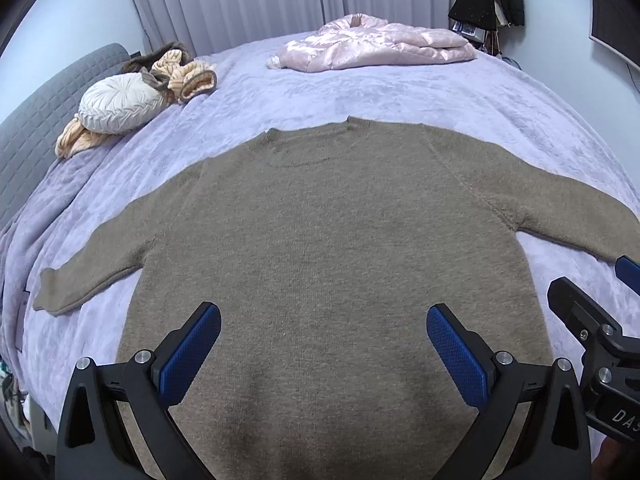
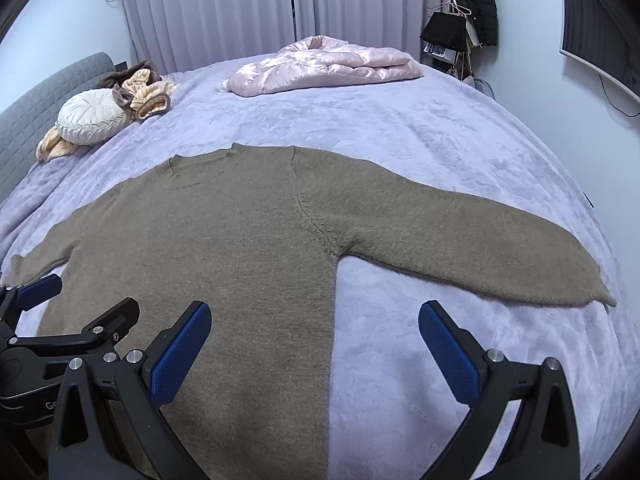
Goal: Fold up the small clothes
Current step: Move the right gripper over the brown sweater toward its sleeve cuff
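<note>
A brown knitted sweater (image 1: 328, 240) lies flat on the lilac bed cover (image 1: 400, 96), collar away from me and both sleeves spread out. My left gripper (image 1: 324, 316) hovers open over the sweater's lower middle, nothing between its blue pads. In the right wrist view the same sweater (image 2: 224, 248) fills the left half, its right sleeve (image 2: 460, 244) stretching off to the right. My right gripper (image 2: 316, 316) stands open above the sweater's right side edge, one pad over the knit and one over the bare cover. Each gripper shows at the edge of the other's view.
A folded pink quilted jacket (image 1: 376, 42) lies at the far side of the bed. A round white cushion (image 1: 120, 102) and striped peach clothes (image 1: 188, 74) sit at the far left by the grey headboard (image 1: 44, 120). Curtains, hanging bags and a dark coat (image 2: 476, 4) stand behind.
</note>
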Demonstrator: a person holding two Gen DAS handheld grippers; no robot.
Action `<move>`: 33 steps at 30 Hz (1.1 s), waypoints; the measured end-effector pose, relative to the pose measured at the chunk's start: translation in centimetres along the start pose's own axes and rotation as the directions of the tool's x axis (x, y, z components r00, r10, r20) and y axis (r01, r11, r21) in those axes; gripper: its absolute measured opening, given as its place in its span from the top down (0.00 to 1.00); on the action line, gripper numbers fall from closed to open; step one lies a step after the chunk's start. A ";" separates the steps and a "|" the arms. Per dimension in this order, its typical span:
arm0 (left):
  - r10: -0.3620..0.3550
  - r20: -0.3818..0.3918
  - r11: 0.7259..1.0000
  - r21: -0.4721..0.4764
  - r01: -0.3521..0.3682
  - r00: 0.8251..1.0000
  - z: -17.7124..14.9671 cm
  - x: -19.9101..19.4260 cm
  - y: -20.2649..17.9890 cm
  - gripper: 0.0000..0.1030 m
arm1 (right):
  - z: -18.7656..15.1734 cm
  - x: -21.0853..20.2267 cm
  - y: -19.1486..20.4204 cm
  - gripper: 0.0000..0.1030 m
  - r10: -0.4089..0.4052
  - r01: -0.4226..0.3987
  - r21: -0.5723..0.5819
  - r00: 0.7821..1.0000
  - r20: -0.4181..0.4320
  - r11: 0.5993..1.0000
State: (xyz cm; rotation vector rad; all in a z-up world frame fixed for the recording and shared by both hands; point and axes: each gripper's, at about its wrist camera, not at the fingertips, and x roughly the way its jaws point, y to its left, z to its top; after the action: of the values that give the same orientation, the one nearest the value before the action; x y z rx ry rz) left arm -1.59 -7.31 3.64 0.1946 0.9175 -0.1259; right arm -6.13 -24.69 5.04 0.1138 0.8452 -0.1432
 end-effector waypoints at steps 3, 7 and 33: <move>-0.016 0.006 1.000 0.006 0.016 1.000 0.4 -0.4 -0.5 0.00 | -0.1 -0.2 -0.8 0.00 0.006 -0.007 0.023 1.000 0.004 1.000; -0.036 -0.015 0.999 0.033 0.036 0.999 1.2 -0.2 -1.6 0.00 | 0.2 -0.2 -2.5 0.00 -0.008 0.007 0.061 1.000 0.011 0.998; -0.113 -0.056 0.972 0.199 0.122 0.992 7.2 2.9 -16.6 0.00 | -1.3 0.7 -22.4 0.00 -0.206 0.212 0.361 0.977 -0.057 0.908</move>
State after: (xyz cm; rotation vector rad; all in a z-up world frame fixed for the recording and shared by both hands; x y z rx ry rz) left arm 2.60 -25.13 3.75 0.3329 0.9603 -0.3265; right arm -10.43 -46.62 2.72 0.3759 0.8404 -0.5039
